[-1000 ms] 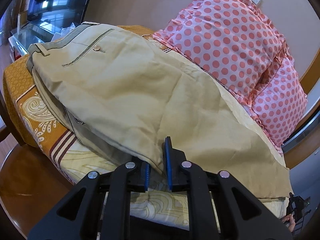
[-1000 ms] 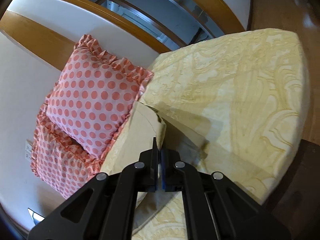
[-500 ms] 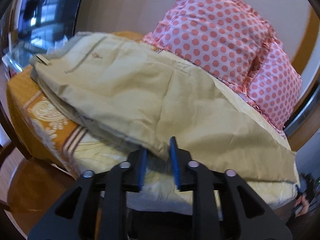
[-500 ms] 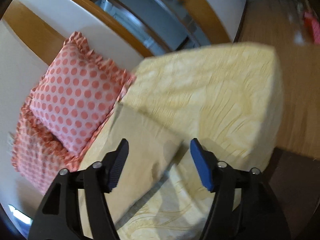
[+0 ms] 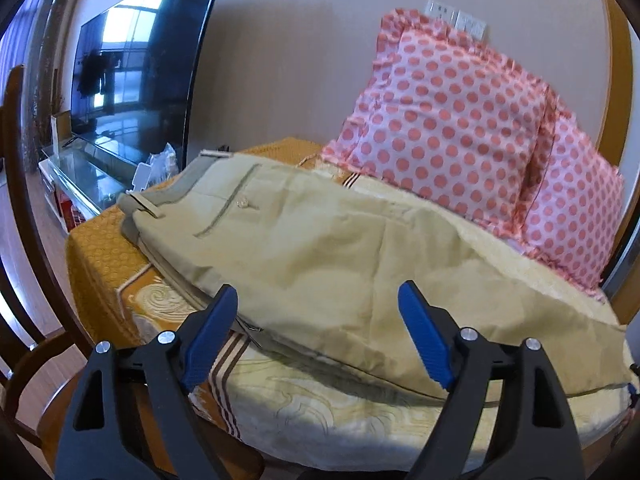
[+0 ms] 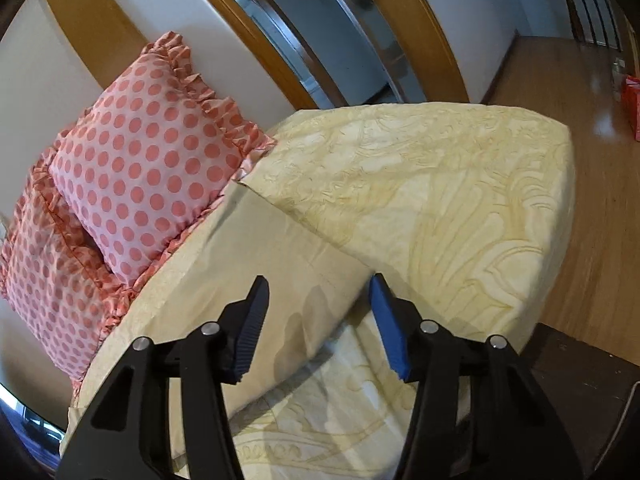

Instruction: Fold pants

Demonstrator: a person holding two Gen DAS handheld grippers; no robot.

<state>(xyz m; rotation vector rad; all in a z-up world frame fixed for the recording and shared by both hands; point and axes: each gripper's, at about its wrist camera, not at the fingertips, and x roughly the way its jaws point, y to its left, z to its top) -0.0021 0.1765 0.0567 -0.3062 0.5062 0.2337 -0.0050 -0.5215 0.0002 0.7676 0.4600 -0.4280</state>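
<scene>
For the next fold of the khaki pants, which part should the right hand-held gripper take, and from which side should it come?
A judgement: take the hem end of the khaki pants, near the corner in front of the right hand-held gripper. Come low from the open bed side, away from the polka-dot pillows. The leg lies flat on the bedspread, and its edge faces the open jaws, so one finger could slide under.

Pillows: two pink polka-dot pillows [image 5: 452,120] leaning against the wall.
Bedspread: yellow patterned bedspread [image 6: 440,184], orange at one end.
Television: dark flat screen television [image 5: 136,76] on a glass stand [image 5: 80,172].
Floor: glossy wooden floor [image 6: 592,200].
</scene>
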